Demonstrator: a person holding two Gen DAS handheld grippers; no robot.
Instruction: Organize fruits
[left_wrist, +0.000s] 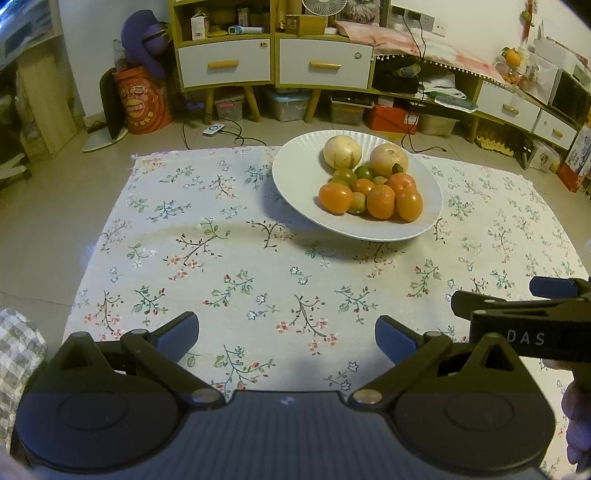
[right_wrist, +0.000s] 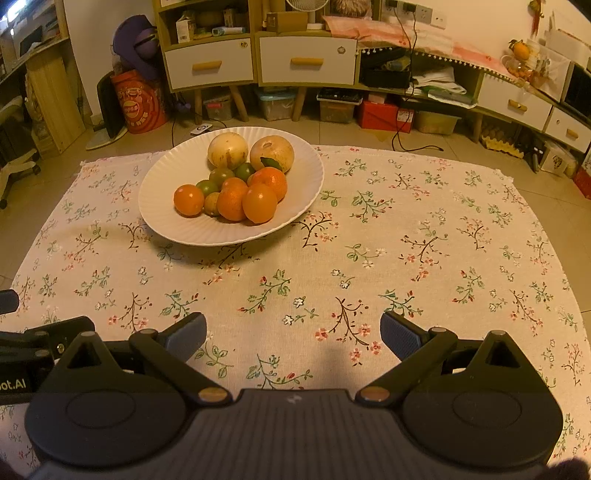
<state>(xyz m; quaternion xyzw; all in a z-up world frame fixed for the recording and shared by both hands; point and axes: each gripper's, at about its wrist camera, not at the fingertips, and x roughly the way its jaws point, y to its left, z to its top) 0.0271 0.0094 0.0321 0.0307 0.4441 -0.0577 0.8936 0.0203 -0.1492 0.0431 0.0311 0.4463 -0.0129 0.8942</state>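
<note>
Left gripper (left_wrist: 287, 334) and right gripper (right_wrist: 293, 334): jaws apart, nothing held, bottom of frame over floral tablecloth (right_wrist: 406, 258). White plate (right_wrist: 162, 221) upper left of right view, fruits (right_wrist: 236, 184) piled inside. Cabinets (right_wrist: 258, 62) behind.

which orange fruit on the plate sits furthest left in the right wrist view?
The lone orange fruit at the pile's left edge; the other orange ones cluster right of it on the plate.
</note>
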